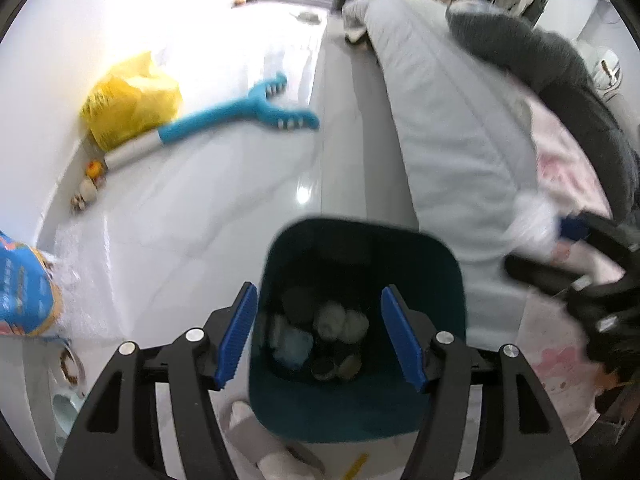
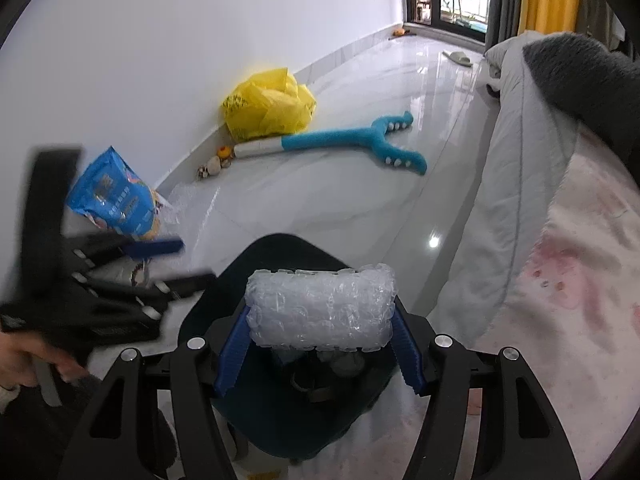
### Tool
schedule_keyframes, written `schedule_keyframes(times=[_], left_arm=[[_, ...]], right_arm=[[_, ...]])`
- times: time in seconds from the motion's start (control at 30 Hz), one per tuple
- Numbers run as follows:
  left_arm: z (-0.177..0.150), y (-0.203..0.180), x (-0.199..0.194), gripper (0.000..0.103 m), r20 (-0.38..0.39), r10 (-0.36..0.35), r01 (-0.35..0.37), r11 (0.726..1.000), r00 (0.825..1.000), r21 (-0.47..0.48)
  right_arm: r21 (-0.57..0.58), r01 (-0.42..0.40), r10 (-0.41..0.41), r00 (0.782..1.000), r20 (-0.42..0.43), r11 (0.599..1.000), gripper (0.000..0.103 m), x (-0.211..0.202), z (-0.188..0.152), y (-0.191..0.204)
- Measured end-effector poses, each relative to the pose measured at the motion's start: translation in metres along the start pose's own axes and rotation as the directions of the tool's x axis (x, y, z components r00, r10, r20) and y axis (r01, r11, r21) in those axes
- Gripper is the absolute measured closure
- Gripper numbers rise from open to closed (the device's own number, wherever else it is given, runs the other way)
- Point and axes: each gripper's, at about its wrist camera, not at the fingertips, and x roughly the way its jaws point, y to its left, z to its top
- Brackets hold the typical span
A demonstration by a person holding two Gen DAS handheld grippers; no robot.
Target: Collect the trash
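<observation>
A dark teal trash bin (image 1: pixel 360 248) stands on the floor with several crumpled scraps inside; it also shows in the right wrist view (image 2: pixel 288 248). My left gripper (image 1: pixel 318 334) is open and empty just above the bin's near rim. My right gripper (image 2: pixel 320 320) is shut on a wad of bubble wrap (image 2: pixel 320 306) and holds it over the bin's mouth. In the left wrist view the right gripper (image 1: pixel 568 236) appears blurred at the right with the white wad (image 1: pixel 532 220). In the right wrist view the left gripper (image 2: pixel 160 256) appears blurred at the left.
A yellow plastic bag (image 2: pixel 268 108), a blue foam toy (image 2: pixel 352 140) and small toys (image 2: pixel 216 162) lie along the white wall. A blue snack bag (image 2: pixel 114 200) and bubble wrap sheet (image 2: pixel 188 204) lie near the bin. A bed with grey quilt (image 1: pixel 448 120) is on the right. A slipper (image 1: pixel 256 436) lies by the bin.
</observation>
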Motion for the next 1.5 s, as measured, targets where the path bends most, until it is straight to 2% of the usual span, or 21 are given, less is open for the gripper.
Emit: schedule_keyframes(times=[0.1,0.23,0.33,0.7,0.87,0.97,1.2,1.27,1.33,1.4,1.47,1.5], left_arm=[[0.005,-0.002,-0.013,0.037,0.059,-0.003,0.002,1.0,0.998,0.018],[0.01,-0.005,-0.025,0.04,0.098,-0.027,0.024,0.999,0.995,0.032],[0.011,-0.008,-0.035,0.044,0.132,-0.007,-0.001,0.998,0.991,0.061],[0.019,-0.014,-0.075,0.045,0.262,-0.071,0.048,0.995,0.962,0.092],[0.021,-0.025,-0.09,0.045,0.316,-0.055,0.014,0.991,0.947,0.131],[0.024,-0.032,-0.099,0.045,0.336,-0.064,0.017,0.99,0.94,0.141],[0.03,-0.05,-0.117,0.043,0.387,-0.061,0.001,0.988,0.92,0.152],[0.032,-0.056,-0.122,0.041,0.401,-0.053,-0.01,0.988,0.915,0.153],[0.034,-0.061,-0.125,0.031,0.414,-0.05,-0.018,0.987,0.909,0.157],[0.035,-0.069,-0.13,0.027,0.439,-0.034,-0.043,0.986,0.898,0.163],[0.035,-0.077,-0.136,0.018,0.462,-0.032,-0.053,0.984,0.886,0.17],[0.035,-0.081,-0.139,0.01,0.473,-0.032,-0.057,0.984,0.881,0.171]], right_arm=[[-0.008,0.002,-0.003,0.999,-0.039,1.0,0.039,0.012,-0.004,0.005],[-0.018,0.002,-0.004,0.996,-0.092,1.0,0.039,0.031,-0.008,0.011],[-0.026,-0.002,-0.001,0.991,-0.132,1.0,0.039,0.046,-0.012,0.018],[-0.087,0.0,-0.022,0.969,-0.248,0.996,0.039,0.076,-0.031,0.037],[-0.1,0.024,-0.05,0.964,-0.263,0.995,0.037,0.08,-0.038,0.038],[-0.099,0.023,-0.051,0.958,-0.282,0.995,0.031,0.082,-0.04,0.034],[-0.11,0.02,-0.046,0.968,-0.246,0.994,0.029,0.066,-0.041,0.04],[-0.111,0.021,-0.045,0.976,-0.212,0.994,0.029,0.053,-0.038,0.041],[-0.111,0.034,-0.052,0.984,-0.171,0.993,0.029,0.038,-0.035,0.039],[-0.097,0.064,-0.075,0.99,-0.12,0.993,0.029,0.02,-0.032,0.034],[-0.071,0.091,-0.095,0.994,-0.057,0.993,0.029,-0.003,-0.03,0.025],[-0.057,0.111,-0.112,0.994,-0.018,0.992,0.029,-0.018,-0.03,0.019]])
